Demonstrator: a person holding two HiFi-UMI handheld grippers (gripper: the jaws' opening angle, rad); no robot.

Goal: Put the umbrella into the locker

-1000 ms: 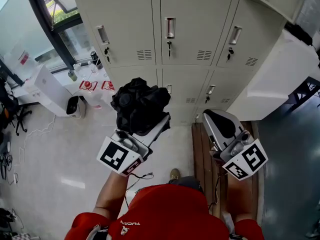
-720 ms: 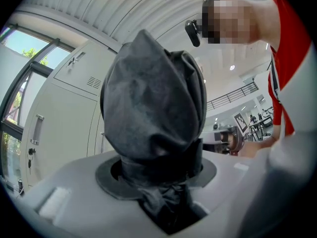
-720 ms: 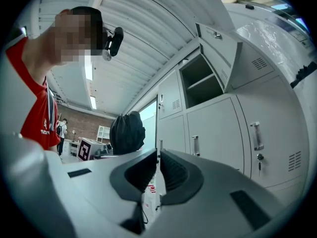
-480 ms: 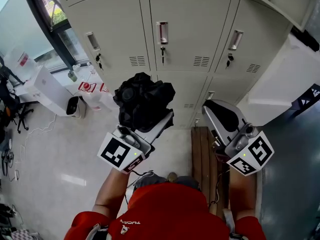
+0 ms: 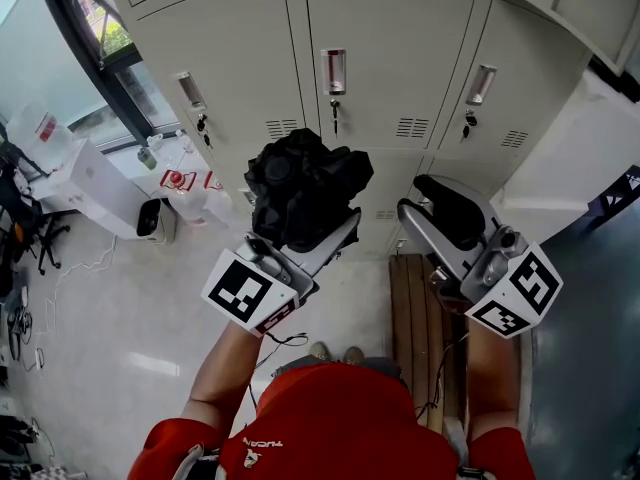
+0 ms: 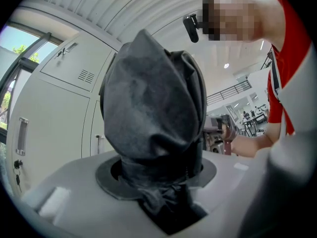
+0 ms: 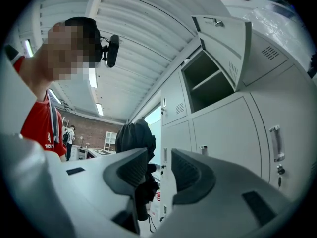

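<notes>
The left gripper (image 5: 300, 240) is clenched on the folded black fabric umbrella (image 5: 305, 183), held up before the closed grey metal lockers (image 5: 390, 28); the right gripper (image 5: 432, 203), empty, has just been opening its jaws

black umbrella (image 5: 305, 193), cream lockers (image 5: 390, 28), red shirt (image 5: 340, 423), pale grey floor (image 5: 130, 308)
</notes>
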